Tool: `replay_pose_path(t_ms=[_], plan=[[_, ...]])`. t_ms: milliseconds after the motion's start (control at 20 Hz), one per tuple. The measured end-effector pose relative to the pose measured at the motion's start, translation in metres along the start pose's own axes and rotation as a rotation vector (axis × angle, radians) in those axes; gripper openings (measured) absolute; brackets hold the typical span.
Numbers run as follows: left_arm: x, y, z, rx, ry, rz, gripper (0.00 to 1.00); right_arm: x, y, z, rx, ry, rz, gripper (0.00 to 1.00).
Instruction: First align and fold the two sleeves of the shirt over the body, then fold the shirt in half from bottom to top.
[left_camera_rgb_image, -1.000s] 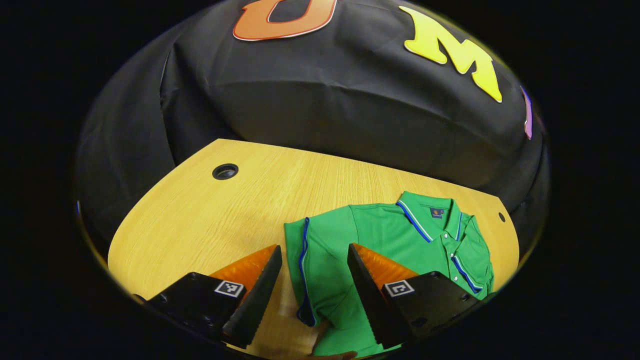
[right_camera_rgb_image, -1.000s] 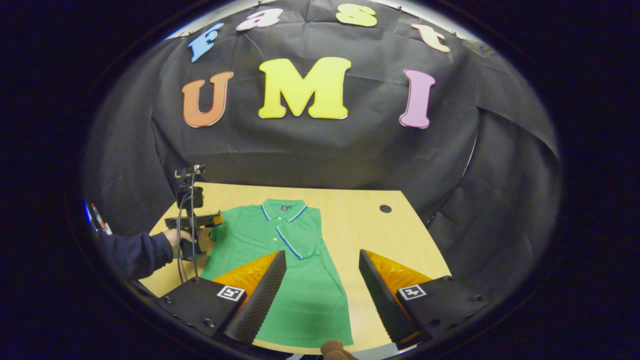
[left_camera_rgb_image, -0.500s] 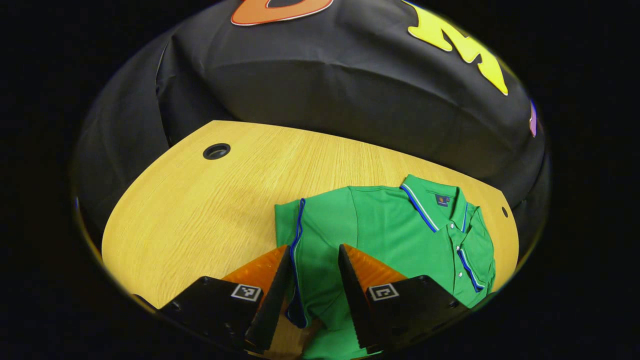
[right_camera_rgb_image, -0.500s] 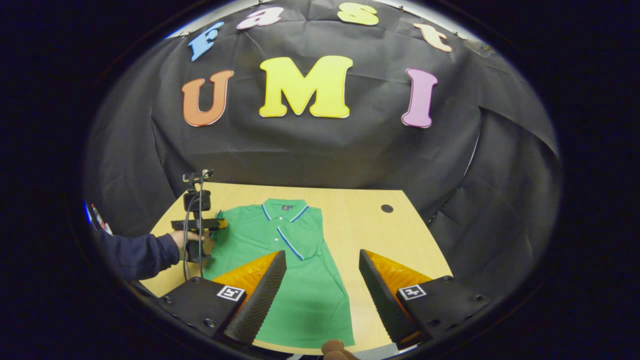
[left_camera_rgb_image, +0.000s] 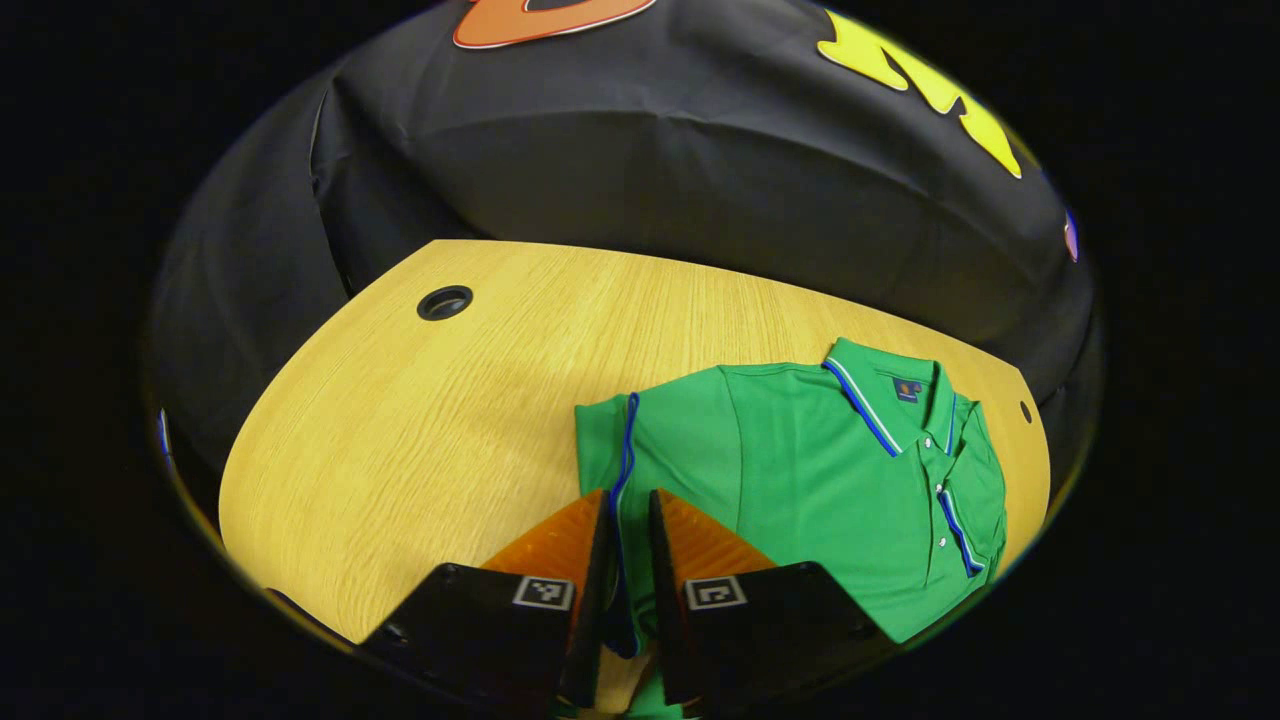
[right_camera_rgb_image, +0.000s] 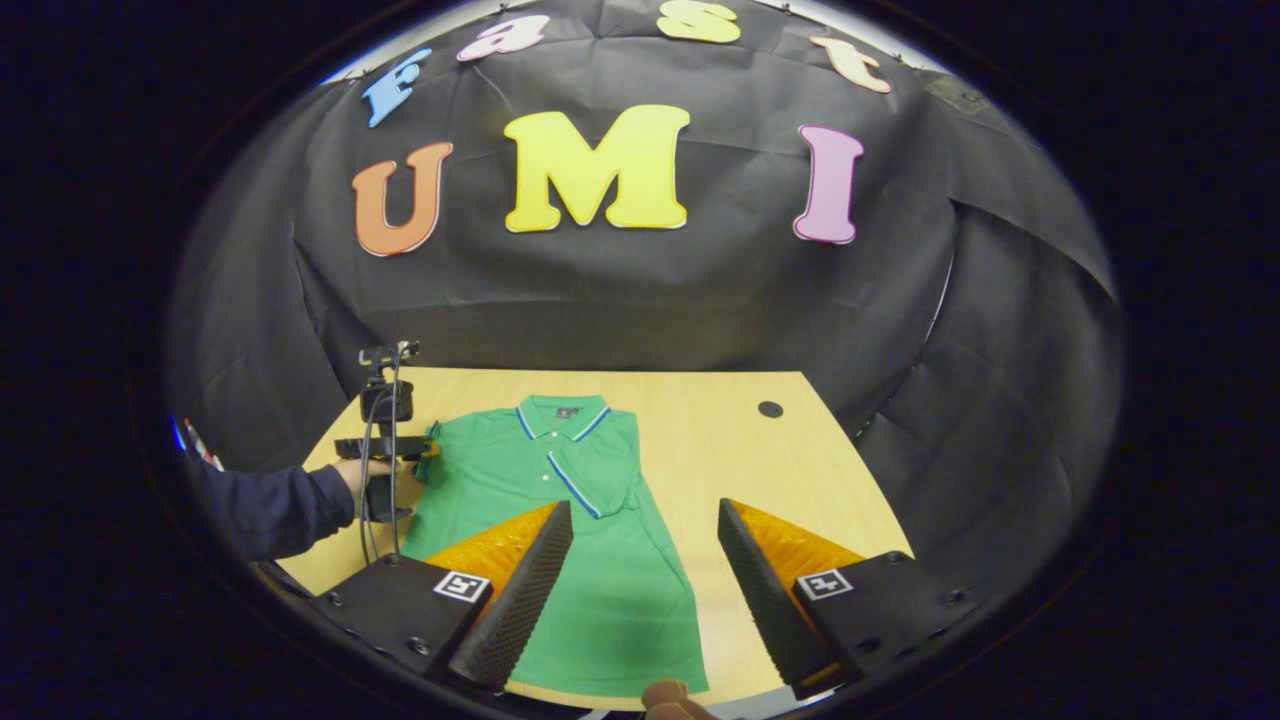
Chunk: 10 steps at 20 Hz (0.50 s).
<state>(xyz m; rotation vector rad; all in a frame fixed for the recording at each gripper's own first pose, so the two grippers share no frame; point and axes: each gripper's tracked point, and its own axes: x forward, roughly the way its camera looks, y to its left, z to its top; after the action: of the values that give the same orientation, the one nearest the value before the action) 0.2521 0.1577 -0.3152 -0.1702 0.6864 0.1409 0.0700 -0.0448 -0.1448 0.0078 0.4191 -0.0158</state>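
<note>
Green shirt's (left_camera_rgb_image: 800, 470) sleeve edge (left_camera_rgb_image: 625, 450) in left tongs (left_camera_rgb_image: 627, 520)

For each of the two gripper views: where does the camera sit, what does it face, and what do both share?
Left gripper view: rides the left gripper, low over the shirt, fingers nearly closed around its blue-trimmed left sleeve.
Right gripper view: rides the right gripper, facing the booth wall across the table; fingers apart; a sleeved hand is also seen.
Shared: shirt, table.
</note>
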Motion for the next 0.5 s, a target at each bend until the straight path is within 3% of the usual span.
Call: replay_pose_path(t_ms=[300,500], plan=[[-0.0001,0.0049,-0.0011,0.041,0.035,-0.014,0.07,-0.0001,-0.0004,0.0022,0.0,-0.011,0.012,0.95],[-0.0006,0.0058,-0.0005,0.102,0.057,0.005,0.04,-0.0004,0.0001,0.0049,-0.008,-0.024,0.024,0.95]])
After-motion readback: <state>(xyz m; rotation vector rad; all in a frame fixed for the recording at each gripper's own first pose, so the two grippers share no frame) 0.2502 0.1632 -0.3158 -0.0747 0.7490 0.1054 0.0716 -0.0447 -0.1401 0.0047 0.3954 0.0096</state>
